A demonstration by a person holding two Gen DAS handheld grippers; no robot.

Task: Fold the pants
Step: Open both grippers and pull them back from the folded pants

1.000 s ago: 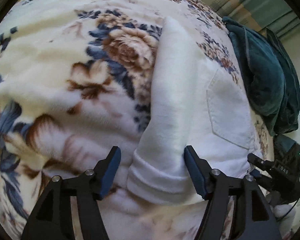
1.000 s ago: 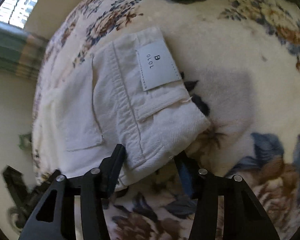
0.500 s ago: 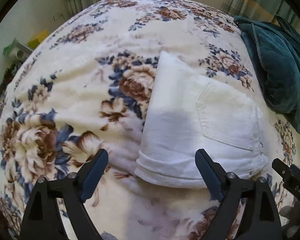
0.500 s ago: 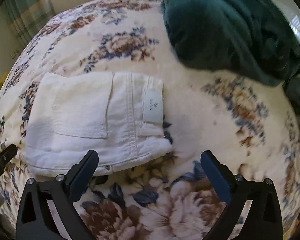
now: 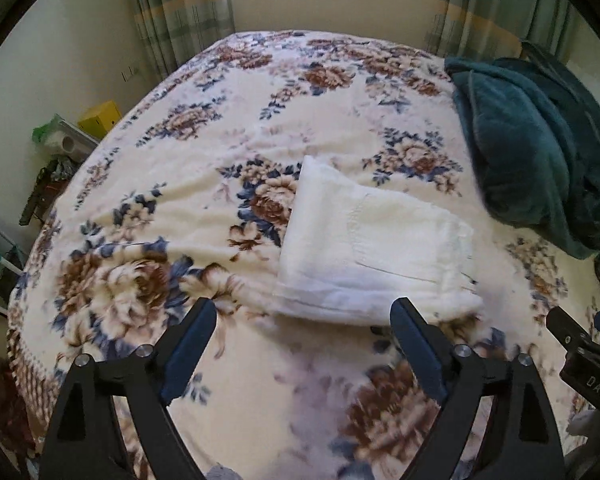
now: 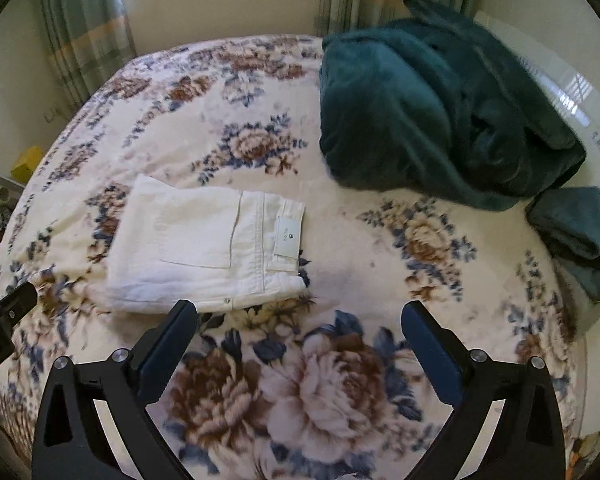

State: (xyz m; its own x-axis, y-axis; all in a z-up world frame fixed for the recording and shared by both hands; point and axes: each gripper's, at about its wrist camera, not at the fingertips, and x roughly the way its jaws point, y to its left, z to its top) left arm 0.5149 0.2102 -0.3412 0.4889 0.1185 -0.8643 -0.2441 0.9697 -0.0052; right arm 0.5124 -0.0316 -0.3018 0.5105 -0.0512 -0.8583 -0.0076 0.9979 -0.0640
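Pants: white, folded to compact rectangle, flat on floral blanket, mid-bed, label up. Likely soft but thick denim-type cloth; holds creases, light, non-slip. Grip at folded edge or waistband corners if re-handling reqd. L gripper & R gripper: both wide apart, empty, above bed. Teal blanket well apart.

Pants: white, with a pale grey label at the waistband. Bedspread: cream ground, printed with brown and tan roses and blue-grey leaves. Blanket, far right corner of the bed: dark teal, plain. Curtains: grey-green with a pale yellow band. Box beside the bed's left edge: yellow. Gripper fingers: black with dark blue pads.
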